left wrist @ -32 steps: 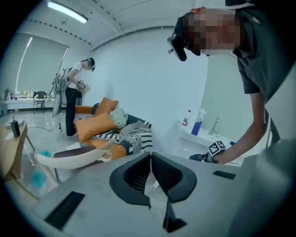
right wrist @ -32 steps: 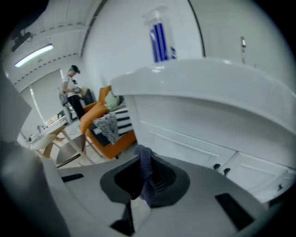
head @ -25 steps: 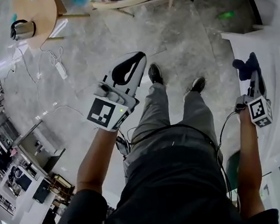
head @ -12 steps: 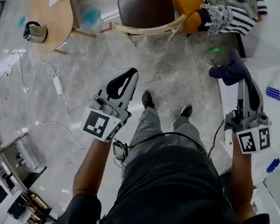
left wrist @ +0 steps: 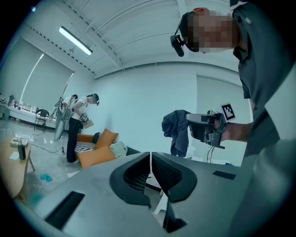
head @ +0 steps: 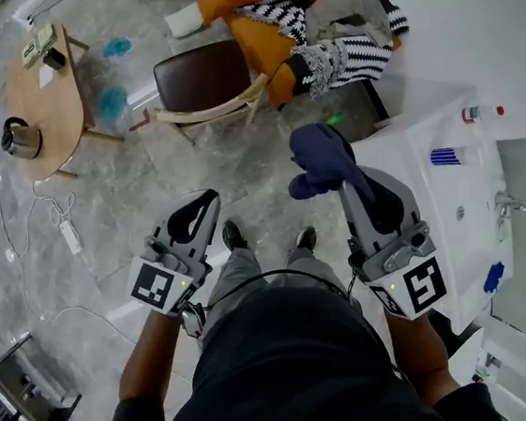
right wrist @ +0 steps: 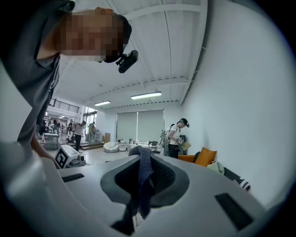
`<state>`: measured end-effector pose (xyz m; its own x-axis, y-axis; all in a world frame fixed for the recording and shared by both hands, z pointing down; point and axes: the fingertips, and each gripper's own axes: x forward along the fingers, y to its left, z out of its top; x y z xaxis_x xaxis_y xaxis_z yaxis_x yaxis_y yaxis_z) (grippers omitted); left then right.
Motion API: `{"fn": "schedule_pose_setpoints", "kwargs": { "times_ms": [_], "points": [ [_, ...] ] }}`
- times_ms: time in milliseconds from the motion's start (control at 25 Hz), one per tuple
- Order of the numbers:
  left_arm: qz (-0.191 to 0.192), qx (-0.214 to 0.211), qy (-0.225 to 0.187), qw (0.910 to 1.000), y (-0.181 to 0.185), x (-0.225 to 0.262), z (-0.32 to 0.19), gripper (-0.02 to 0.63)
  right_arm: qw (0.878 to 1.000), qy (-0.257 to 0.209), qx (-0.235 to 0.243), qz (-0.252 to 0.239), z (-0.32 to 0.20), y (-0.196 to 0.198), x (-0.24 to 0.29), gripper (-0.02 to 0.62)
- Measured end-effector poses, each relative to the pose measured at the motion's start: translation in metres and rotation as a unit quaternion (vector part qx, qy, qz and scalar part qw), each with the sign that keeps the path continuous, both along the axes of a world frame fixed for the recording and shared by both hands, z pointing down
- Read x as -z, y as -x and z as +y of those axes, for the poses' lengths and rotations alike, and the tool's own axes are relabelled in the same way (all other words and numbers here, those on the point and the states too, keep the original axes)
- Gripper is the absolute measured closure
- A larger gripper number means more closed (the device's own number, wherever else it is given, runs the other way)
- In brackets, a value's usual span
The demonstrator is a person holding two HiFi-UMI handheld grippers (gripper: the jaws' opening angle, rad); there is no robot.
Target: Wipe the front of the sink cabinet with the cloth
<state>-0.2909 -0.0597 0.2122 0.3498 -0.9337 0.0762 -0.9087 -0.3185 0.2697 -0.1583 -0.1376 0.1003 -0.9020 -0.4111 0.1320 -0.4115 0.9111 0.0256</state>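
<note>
A dark blue cloth (head: 321, 158) hangs bunched from the tips of my right gripper (head: 349, 181), which is shut on it and held level in the air left of the white sink cabinet (head: 421, 187). In the right gripper view the cloth (right wrist: 142, 180) fills the gap between the jaws of the right gripper (right wrist: 141, 159) and droops down. My left gripper (head: 207, 202) is shut with nothing in it, held out over the floor. In the left gripper view the left gripper (left wrist: 151, 157) has its jaws together, and the cloth (left wrist: 175, 132) dangles from the other gripper beyond.
The cabinet top carries a faucet (head: 508, 207) and a blue-striped item (head: 446, 157). A brown chair (head: 201, 84) and an orange seat with piled clothes (head: 259, 7) stand ahead. A wooden table (head: 38, 98) with a kettle (head: 21, 138) is at left. People (left wrist: 76, 120) stand far off.
My right gripper has risen from low beside the cabinet to chest height, carrying the cloth up and turning level. The left gripper has also lifted somewhat. The head view has swung toward the cabinet.
</note>
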Motion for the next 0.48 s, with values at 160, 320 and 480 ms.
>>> {"fn": "schedule_pose_setpoints", "kwargs": {
  "times_ms": [160, 320, 480],
  "points": [
    [0.008, -0.039, -0.005, 0.9992, -0.024, 0.011, 0.005, 0.591, 1.0, -0.001, -0.006, -0.004, 0.015, -0.003, 0.008, 0.563],
    [0.01, -0.079, -0.016, 0.9967, -0.046, 0.019, 0.008, 0.591, 1.0, 0.006, -0.022, -0.001, 0.026, -0.014, 0.005, 0.563],
    [0.019, -0.105, -0.018, 0.9941, -0.077, 0.027, 0.018, 0.591, 1.0, 0.016, -0.025, 0.008, 0.04, -0.033, 0.002, 0.563]
  ]
}}
